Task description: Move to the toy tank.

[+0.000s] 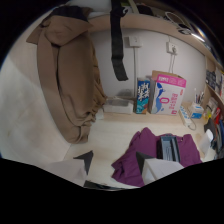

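Note:
A dark grey boxy object point(169, 147), which may be the toy tank, lies on a crumpled purple cloth point(140, 155) on the pale wooden surface point(107, 132). My gripper point(114, 162) is open, its two fingers spread wide with nothing between them. The left fingertip point(85, 160) hovers over bare wood. The right fingertip point(142, 161) overlaps the purple cloth. The dark object sits just ahead of the right finger and a little to its right. Its details are too small to make out.
A brown coat point(67, 75) hangs at the left, reaching down to the surface. A black strap point(117, 45) dangles from above. A blue carton point(143, 96), a pink-and-white box point(167, 93) and a white tray point(119, 105) stand against the back wall. A cluttered shelf point(212, 100) lines the right.

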